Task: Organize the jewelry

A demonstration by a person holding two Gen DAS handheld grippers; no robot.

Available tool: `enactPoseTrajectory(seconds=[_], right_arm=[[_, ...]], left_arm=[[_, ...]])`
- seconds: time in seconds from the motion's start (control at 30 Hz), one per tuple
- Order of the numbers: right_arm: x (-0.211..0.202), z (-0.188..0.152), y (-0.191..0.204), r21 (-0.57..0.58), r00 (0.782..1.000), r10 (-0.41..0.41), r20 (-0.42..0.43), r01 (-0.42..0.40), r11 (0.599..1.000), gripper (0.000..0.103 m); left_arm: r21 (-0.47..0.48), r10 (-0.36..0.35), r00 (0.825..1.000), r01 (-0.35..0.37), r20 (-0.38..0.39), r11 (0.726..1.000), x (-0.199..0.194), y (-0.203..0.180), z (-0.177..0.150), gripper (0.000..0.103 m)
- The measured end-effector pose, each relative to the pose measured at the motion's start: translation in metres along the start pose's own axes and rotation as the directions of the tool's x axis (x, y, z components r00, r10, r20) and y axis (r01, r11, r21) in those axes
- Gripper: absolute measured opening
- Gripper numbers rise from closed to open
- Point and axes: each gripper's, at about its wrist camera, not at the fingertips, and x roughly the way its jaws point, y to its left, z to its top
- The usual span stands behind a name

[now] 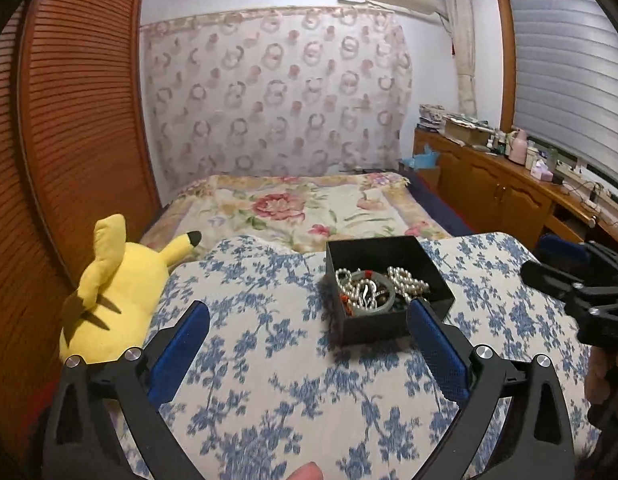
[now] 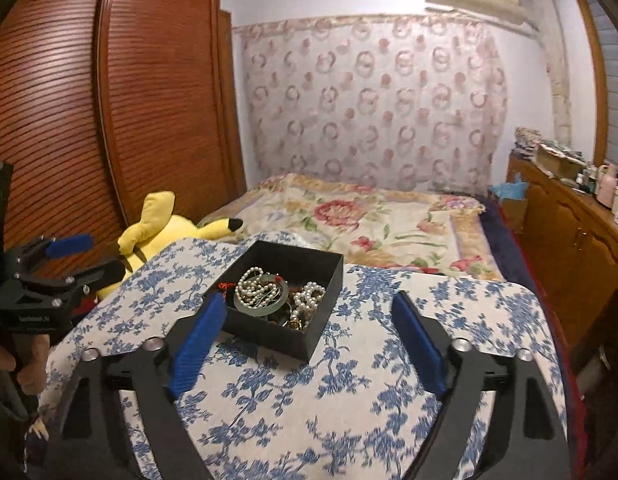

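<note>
My left hand-held gripper (image 1: 308, 326) hovers over the bench (image 1: 269, 380), which is covered in a white cloth with blue flowers; its blue-padded fingers are spread wide with nothing between them. My right hand-held gripper (image 2: 307, 316) is likewise wide open and empty, above the same cloth. The square black jewelry box (image 1: 385, 280) sits open on the bench just ahead of both grippers. Inside lies a tangle: white pearl strands (image 2: 255, 282), a pale green jade bangle (image 2: 265, 306) resting on them, and some gold and red pieces I cannot make out. A yellow Pikachu plush toy (image 1: 117, 284) lies at the bench's left edge, beside the slatted wooden wardrobe doors (image 1: 77, 120). The bed with a floral blanket (image 1: 293, 208) stretches beyond
</note>
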Motion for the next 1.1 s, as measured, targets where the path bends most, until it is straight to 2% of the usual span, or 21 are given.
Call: enactPoseTrajectory(seconds=[0.07, 0.4, 1.1], right_arm=[[-0.014, -0.004, 0.001, 0.013, 1.0, -0.018, 0.024, 0.018, 1.0, 0.1], [-0.05, -0.026, 0.004, 0.057, 0.995, -0.084, 0.046, 0.082, 0.995, 0.1], [-0.056, -0.035, 0.006, 0.062, 0.992, -0.112, 0.064, 0.108, 0.992, 0.1]], left_arm=[[-0.004, 0.004, 1.0, -0.004, 0.001, 1.0, -0.01, -0.001, -0.006, 0.095], [-0.022, 0.019, 1.0, -0.019, 0.012, 1.0, -0.04, 0.0, -0.022, 0.095], [-0.021, 0.0, 1.0, 0.0, 0.005, 1.0, -0.048, -0.007, -0.031, 0.095]])
